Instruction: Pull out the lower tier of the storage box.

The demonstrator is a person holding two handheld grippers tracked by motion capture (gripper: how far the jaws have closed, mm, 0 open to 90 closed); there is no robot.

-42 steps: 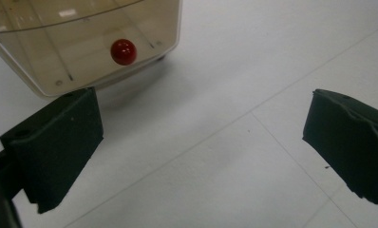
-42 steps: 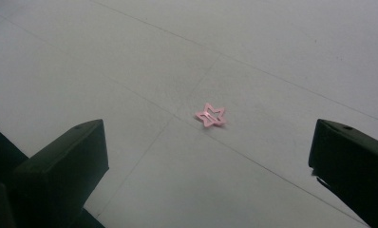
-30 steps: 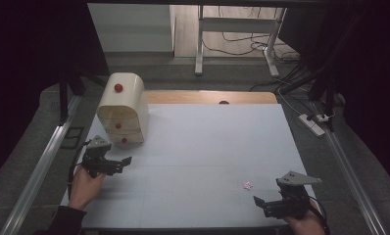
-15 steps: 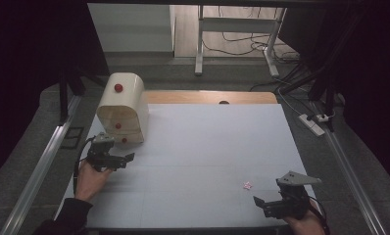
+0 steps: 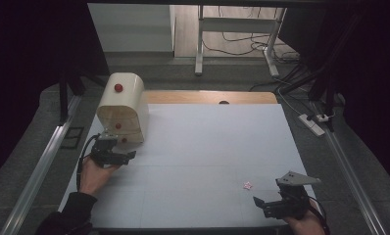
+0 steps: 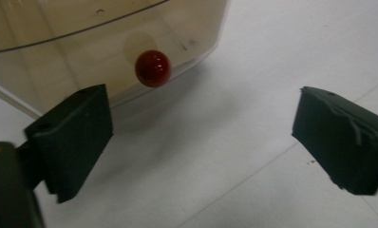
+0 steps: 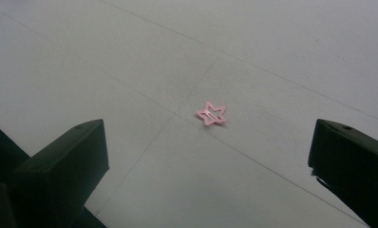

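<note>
A cream rounded drawer cabinet [image 5: 123, 105] with red knobs stands at the table's left. My left gripper [image 5: 127, 156] is open just in front of its bottom drawer. In the left gripper view the lowest red knob [image 6: 152, 68] sits a little beyond the left gripper [image 6: 203, 137], left of centre. The jaws have just been closing slightly, with nothing between them. A small pink star clip [image 5: 247, 185] lies flat on the white table near the front right. My right gripper [image 5: 262, 204] is open just behind it, and the star clip [image 7: 211, 113] lies ahead of the right gripper [image 7: 211, 161].
The white table top [image 5: 207, 147] is edged by metal rails on both sides. A wooden strip [image 5: 207, 97] runs along its far edge. Behind it are a desk frame [image 5: 232, 29] and cables on the floor.
My left hand has moved up and right towards the cabinet's bottom drawer. The right gripper and the star clip have stayed where they were.
</note>
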